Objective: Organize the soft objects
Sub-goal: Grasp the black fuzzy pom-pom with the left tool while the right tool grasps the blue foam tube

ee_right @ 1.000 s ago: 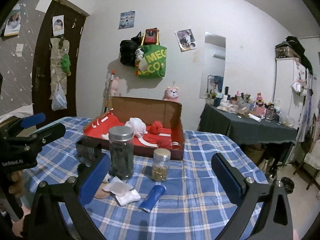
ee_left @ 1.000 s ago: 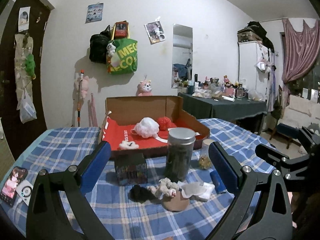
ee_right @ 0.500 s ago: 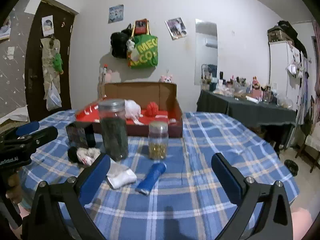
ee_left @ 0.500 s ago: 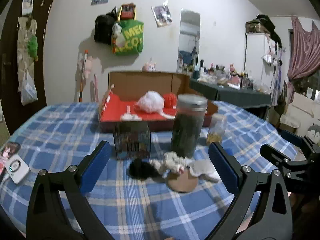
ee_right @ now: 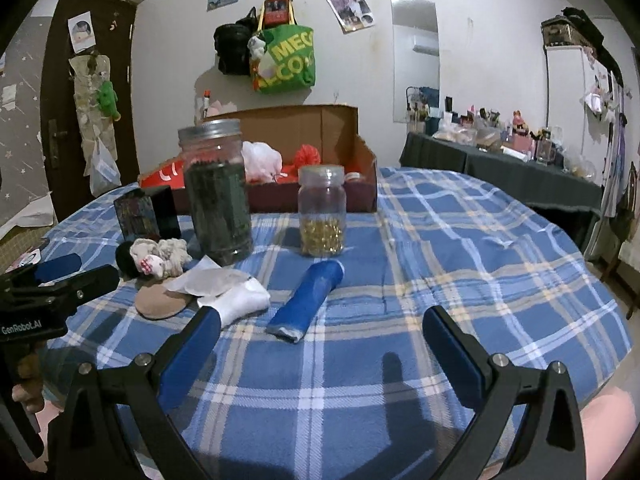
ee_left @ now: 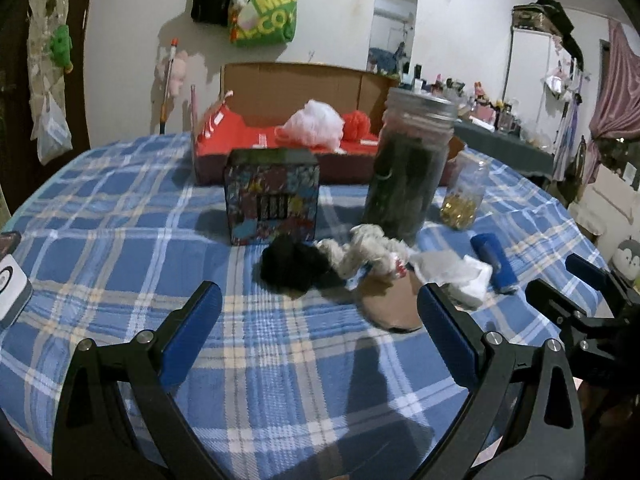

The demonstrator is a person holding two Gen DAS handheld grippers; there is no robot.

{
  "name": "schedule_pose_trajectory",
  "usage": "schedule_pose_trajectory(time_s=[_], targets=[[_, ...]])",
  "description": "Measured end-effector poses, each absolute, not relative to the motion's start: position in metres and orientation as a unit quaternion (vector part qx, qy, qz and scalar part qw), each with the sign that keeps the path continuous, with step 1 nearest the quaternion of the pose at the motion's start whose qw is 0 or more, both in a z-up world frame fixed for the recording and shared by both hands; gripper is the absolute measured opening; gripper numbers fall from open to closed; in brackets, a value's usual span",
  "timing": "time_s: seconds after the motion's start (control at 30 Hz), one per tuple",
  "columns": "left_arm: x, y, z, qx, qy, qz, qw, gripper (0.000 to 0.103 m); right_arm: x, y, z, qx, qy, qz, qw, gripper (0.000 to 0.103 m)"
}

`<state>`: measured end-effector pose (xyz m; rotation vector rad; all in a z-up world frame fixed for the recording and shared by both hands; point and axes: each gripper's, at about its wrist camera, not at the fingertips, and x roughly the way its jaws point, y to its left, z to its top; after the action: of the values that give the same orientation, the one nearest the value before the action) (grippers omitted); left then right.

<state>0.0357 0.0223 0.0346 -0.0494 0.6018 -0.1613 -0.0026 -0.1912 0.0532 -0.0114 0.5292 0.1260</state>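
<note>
- The blue plaid tablecloth fills the lower half of both my views.
- The cardboard box with a red lining sits at upper centre of the left view; a white mesh pouf and a red pouf lie inside it.
- My left gripper hangs at the bottom of its frame, fingers spread wide and holding nothing.
- My right gripper is likewise spread and empty at the bottom of its frame.
- A tall dark jar stands centre-left in the right view, with a small jar of yellow beads to its right.
- A patterned tin stands just left of the tall jar in the left view.
- A rolled blue cloth lies at centre of the right view, just beyond the right gripper's tips.
- A white sock, tan pad, cream plush and black pom-pom cluster in front of the tall jar.
</note>
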Motion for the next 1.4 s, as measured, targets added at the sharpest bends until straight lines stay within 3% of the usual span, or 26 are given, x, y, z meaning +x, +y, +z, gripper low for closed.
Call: schedule_pose_trajectory(time_s=[0.6,0.7,0.8,0.87,0.9,0.93,1.4], targets=[[0.087,0.041,0.035,-0.007,0.382,-0.094,0.92,0.099,0.043,-0.192,0.05,0.019,0.322,0.062,0.944,0.102],[0.096,0.04,0.033,-0.001,0.394,-0.105,0.913,0.091,0.052,-0.191,0.047,0.022,0.338,0.059,0.939,0.089],[0.104,0.039,0.029,0.003,0.41,-0.127,0.903,0.062,0.06,-0.193,0.042,0.031,0.353,0.066,0.933,0.074],[0.107,0.038,0.027,0.001,0.414,-0.143,0.899,0.037,0.063,-0.193,0.04,0.03,0.356,0.069,0.931,0.057],[0.107,0.037,0.027,0.006,0.411,-0.146,0.9,0.036,0.063,-0.193,0.041,0.029,0.356,0.077,0.931,0.036],[0.106,0.037,0.027,0.011,0.408,-0.149,0.901,0.033,0.063,-0.193,0.041,0.031,0.356,0.086,0.93,0.024],[0.08,0.049,0.051,0.006,0.375,-0.143,0.916,0.03,0.048,-0.181,0.064,0.012,0.324,0.115,0.939,0.023]])
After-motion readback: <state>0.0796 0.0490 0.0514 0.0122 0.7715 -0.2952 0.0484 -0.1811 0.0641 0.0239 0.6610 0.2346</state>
